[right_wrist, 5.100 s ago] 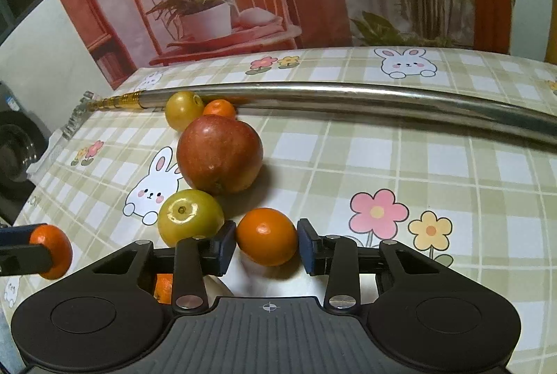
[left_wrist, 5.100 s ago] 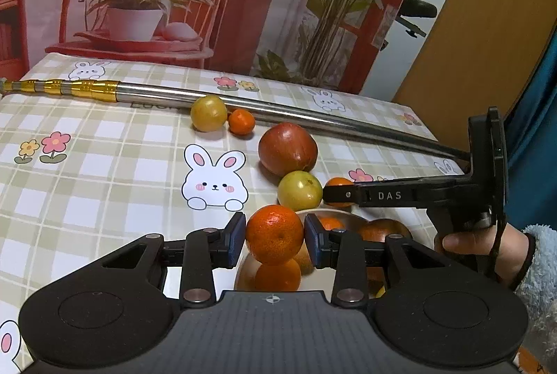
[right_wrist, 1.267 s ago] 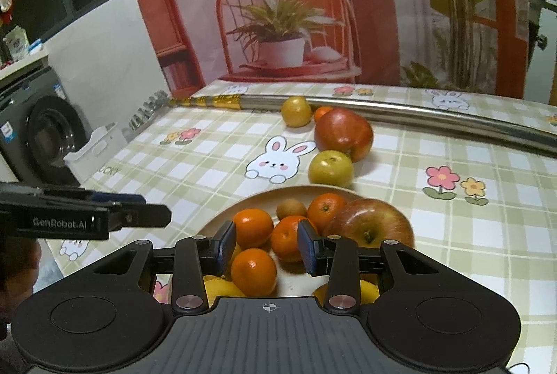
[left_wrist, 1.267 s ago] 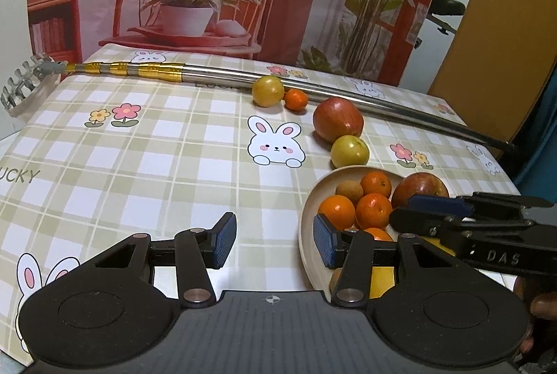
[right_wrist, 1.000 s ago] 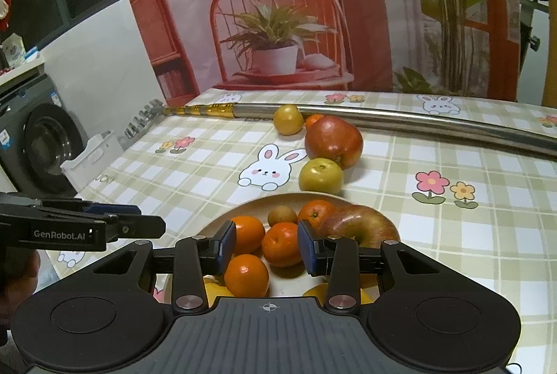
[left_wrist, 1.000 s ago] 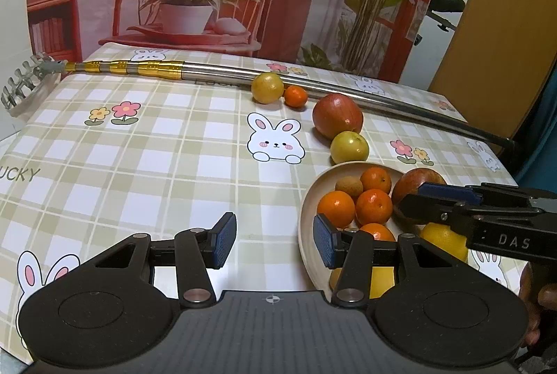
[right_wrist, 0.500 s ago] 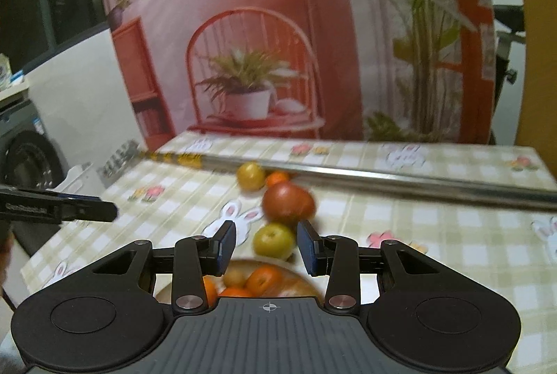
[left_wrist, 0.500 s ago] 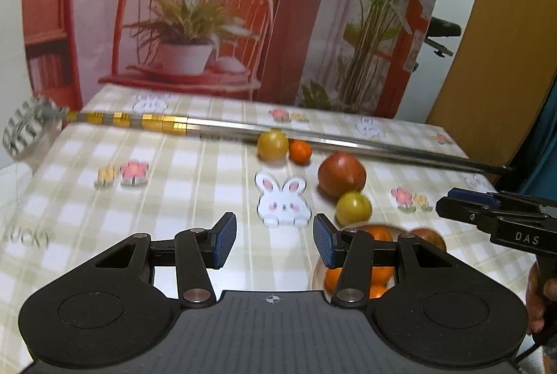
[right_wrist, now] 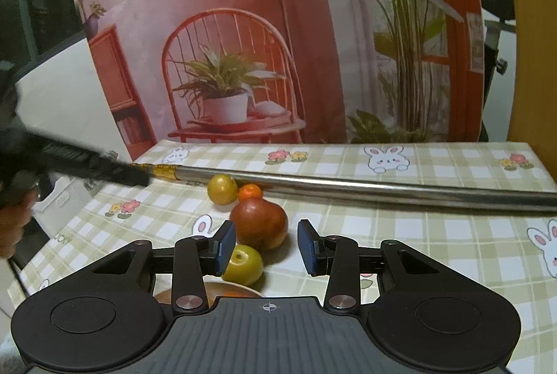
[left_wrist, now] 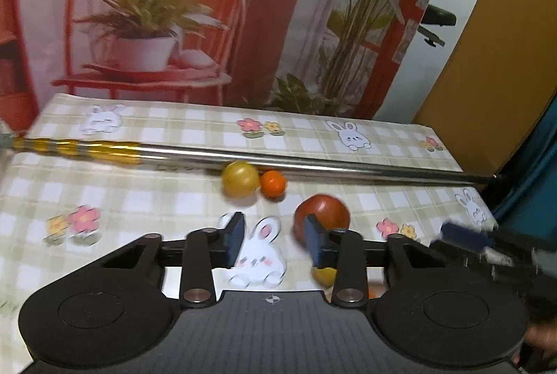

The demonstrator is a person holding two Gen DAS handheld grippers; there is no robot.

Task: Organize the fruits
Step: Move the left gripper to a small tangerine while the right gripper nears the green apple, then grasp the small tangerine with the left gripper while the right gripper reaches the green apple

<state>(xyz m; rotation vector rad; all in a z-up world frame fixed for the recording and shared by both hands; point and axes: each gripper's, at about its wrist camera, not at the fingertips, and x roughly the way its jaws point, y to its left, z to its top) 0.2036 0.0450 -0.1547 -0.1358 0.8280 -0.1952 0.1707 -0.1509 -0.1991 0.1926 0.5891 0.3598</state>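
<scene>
Left wrist view. My left gripper point(left_wrist: 275, 240) hangs above the checked tablecloth with bunny and flower prints point(left_wrist: 146, 200), jaws wide apart and holding nothing. Between the blue pads point(left_wrist: 235, 234) I see only a printed bunny. The large round dark-red apple point(left_wrist: 322, 217) lies just beyond the right pad, which covers part of it. Farther off, the round yellow-green fruit point(left_wrist: 240, 179) touches the small orange mandarin point(left_wrist: 273, 183); both sit against the near side of the long silver metal pole with a gold-banded end point(left_wrist: 313, 165). A sliver of yellowish fruit point(left_wrist: 323, 274) shows under the right finger. The right gripper's dark fingers point(left_wrist: 466, 234) enter, blurred, at far right.

Right wrist view. My right gripper point(right_wrist: 267, 247) is also spread wide and empty. The red apple point(right_wrist: 259, 222) lies ahead, between the pads, left of centre. The second yellow-green fruit point(right_wrist: 243, 264) lies nearer, touching the apple, beside the left pad. Below it, the rim of the tan bowl point(right_wrist: 226, 287) shows, orange fruit inside. The left gripper point(right_wrist: 87, 163) crosses at far left, blurred.
</scene>
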